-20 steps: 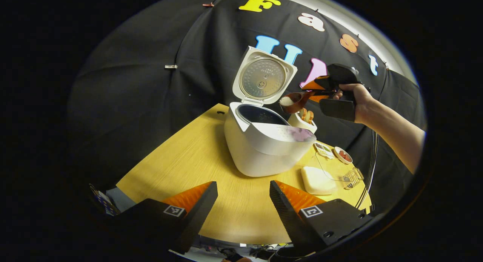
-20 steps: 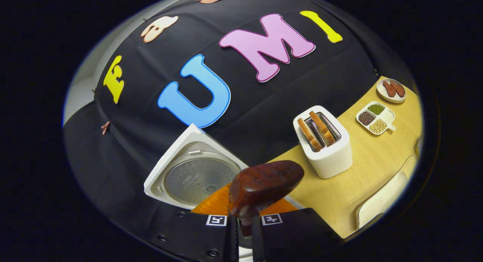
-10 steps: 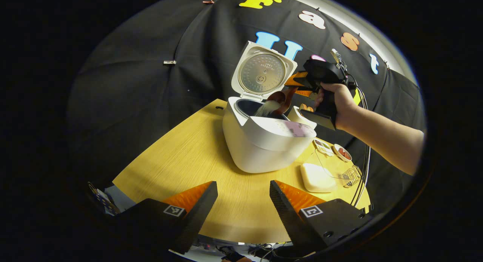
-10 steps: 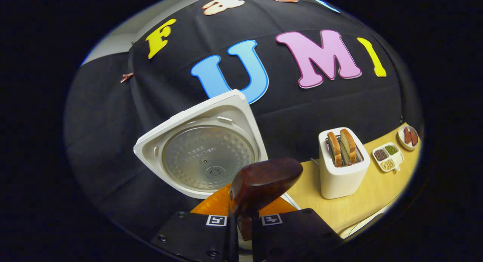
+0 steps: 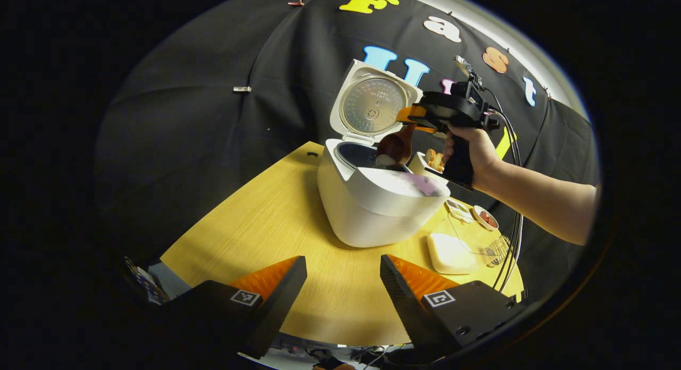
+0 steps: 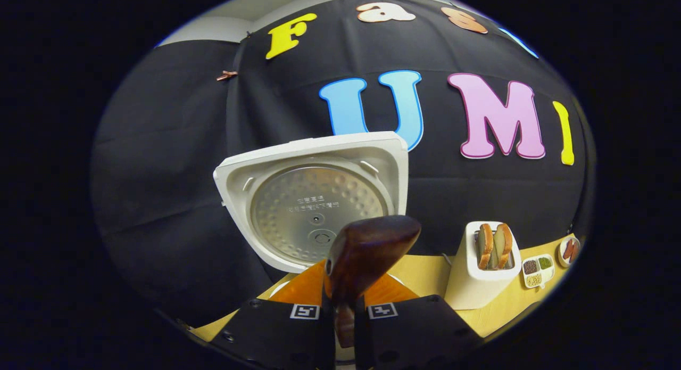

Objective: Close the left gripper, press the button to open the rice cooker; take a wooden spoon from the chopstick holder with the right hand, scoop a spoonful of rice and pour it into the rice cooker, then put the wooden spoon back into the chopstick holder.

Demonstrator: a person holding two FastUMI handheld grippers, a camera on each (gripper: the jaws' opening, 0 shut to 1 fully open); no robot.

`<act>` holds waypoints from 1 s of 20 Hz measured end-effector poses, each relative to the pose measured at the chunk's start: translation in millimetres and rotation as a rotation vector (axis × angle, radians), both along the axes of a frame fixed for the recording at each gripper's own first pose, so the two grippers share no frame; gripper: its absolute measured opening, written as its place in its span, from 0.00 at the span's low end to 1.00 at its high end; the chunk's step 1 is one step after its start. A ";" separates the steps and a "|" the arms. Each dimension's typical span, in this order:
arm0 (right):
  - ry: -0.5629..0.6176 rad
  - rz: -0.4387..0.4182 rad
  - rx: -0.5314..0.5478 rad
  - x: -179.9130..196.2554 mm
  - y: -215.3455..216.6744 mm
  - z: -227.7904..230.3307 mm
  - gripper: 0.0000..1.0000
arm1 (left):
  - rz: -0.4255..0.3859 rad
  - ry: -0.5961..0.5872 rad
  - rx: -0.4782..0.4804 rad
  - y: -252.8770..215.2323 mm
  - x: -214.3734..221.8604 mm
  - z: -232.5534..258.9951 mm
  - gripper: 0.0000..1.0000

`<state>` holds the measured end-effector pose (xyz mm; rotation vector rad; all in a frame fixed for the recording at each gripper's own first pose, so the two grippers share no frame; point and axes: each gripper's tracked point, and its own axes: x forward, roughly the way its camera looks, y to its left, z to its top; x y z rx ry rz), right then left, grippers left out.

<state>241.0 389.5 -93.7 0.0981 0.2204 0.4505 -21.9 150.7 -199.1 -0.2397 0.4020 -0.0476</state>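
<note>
A black cloth point(image 5: 202, 120) hangs as the booth's wall, creased in soft folds and pinned with small clips point(image 5: 242, 89); it stands ahead of both grippers. Above its top edge a strip of pale wall point(image 6: 223, 26) shows. A table point(image 5: 276, 221) with a light wood-grain top lies below and ahead of the left gripper, its far edge meeting the cloth; a small dark hole point(image 5: 312, 154) sits near that far corner. In the right gripper view the tabletop point(image 6: 425, 274) shows low, just ahead and to the right. The light is even and bright on the wood, dim on the cloth.
</note>
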 end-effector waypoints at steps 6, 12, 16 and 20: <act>-0.077 0.097 -0.129 -10.0 15.8 -7.3 0.18 | -0.005 -0.003 -0.007 -2.0 0.8 0.2 0.96; -0.136 0.172 -0.231 -24.5 32.3 -13.5 0.18 | -0.002 -0.006 -0.001 -1.2 2.6 0.0 0.96; -0.149 0.191 -0.256 -30.1 32.8 -13.7 0.18 | -0.003 -0.016 0.011 -2.2 0.7 1.1 0.96; -0.114 0.167 -0.184 -34.0 23.0 0.9 0.18 | -0.009 -0.026 0.028 -7.1 -1.2 3.0 0.96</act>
